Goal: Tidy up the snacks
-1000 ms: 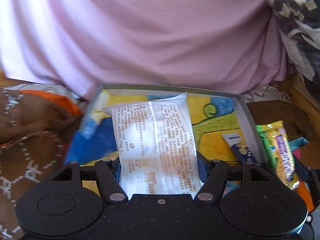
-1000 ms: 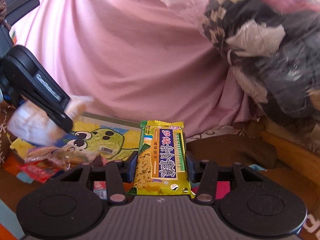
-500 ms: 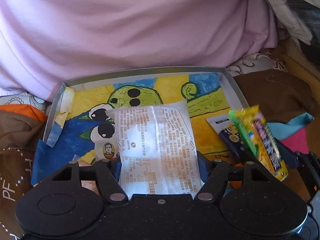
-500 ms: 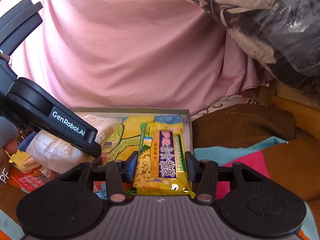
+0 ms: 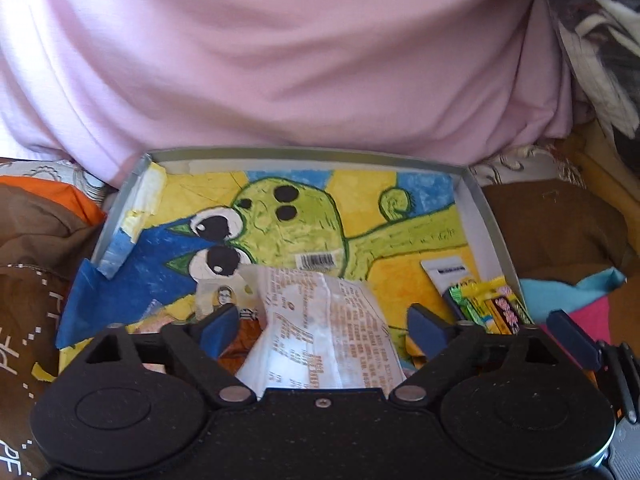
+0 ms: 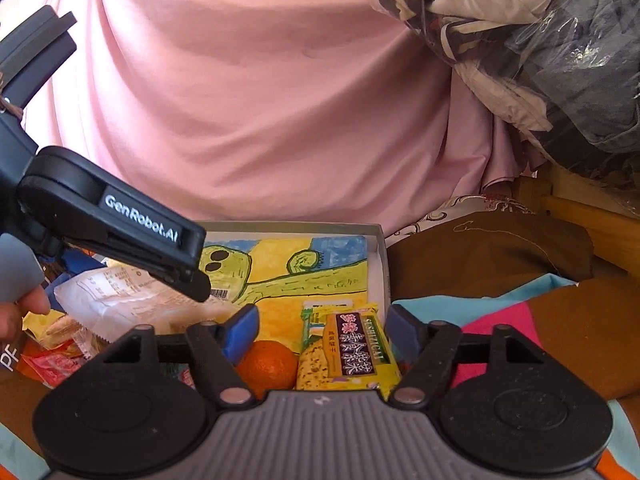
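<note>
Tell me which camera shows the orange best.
The right wrist view. The orange sits in plain sight in the box, between the open right gripper fingers beside the yellow snack bar. The left wrist view does not clearly show it.

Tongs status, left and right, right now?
Left tongs: open, white snack packet lying loose between the pads.
Right tongs: open, yellow snack bar released in the box.
</note>
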